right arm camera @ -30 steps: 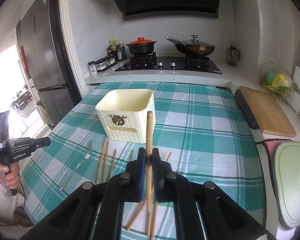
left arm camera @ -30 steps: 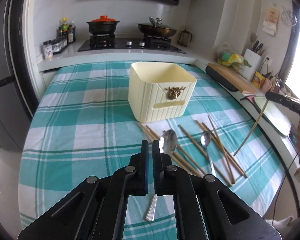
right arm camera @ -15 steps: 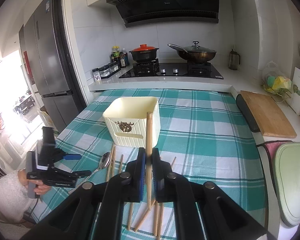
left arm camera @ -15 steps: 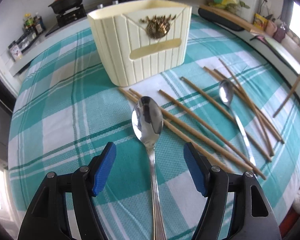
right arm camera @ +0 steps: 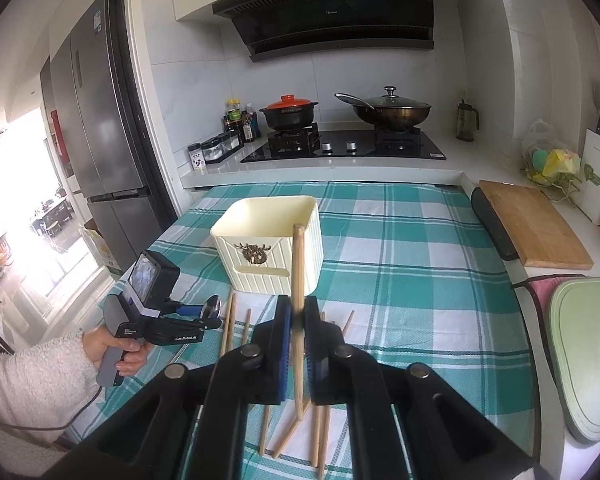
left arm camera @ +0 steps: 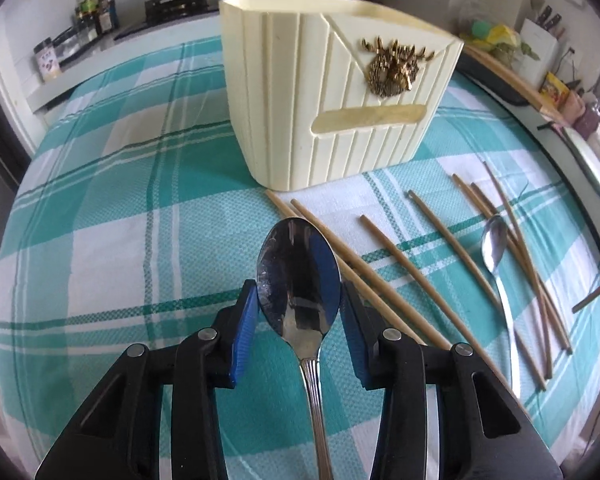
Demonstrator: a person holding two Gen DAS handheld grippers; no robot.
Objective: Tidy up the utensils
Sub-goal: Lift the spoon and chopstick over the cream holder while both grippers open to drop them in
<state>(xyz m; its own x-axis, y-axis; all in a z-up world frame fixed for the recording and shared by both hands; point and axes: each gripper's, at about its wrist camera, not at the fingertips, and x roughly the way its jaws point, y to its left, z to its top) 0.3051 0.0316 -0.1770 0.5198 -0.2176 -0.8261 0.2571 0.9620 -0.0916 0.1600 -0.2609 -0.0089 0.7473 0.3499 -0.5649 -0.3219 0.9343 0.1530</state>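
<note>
Two views, left wrist first. Left gripper (left arm camera: 299,306) closing around big spoon (left arm camera: 299,280), bowl sitting between blue pads, pads nearly touching bowl edges. Advice: keep it centred, squeeze slow, polished steel probably slipping easily. Cream holder (left arm camera: 332,96) standing just ahead, chopsticks (left arm camera: 420,264) and small spoon (left arm camera: 494,248) lying off to right.

Right wrist view: right gripper (right arm camera: 296,320) pinching one chopstick (right arm camera: 298,280) upright, tip poking toward holder (right arm camera: 272,248) just beyond.

Steel spoon (left arm camera: 298,276), bowl up, flat on the checked cloth at 6 o'clock of the cream ribbed holder (left arm camera: 332,92). Second spoon (left arm camera: 496,256) and loose wooden chopsticks (left arm camera: 412,264) at 4 o'clock. One chopstick (right arm camera: 297,312) near upright.
</note>
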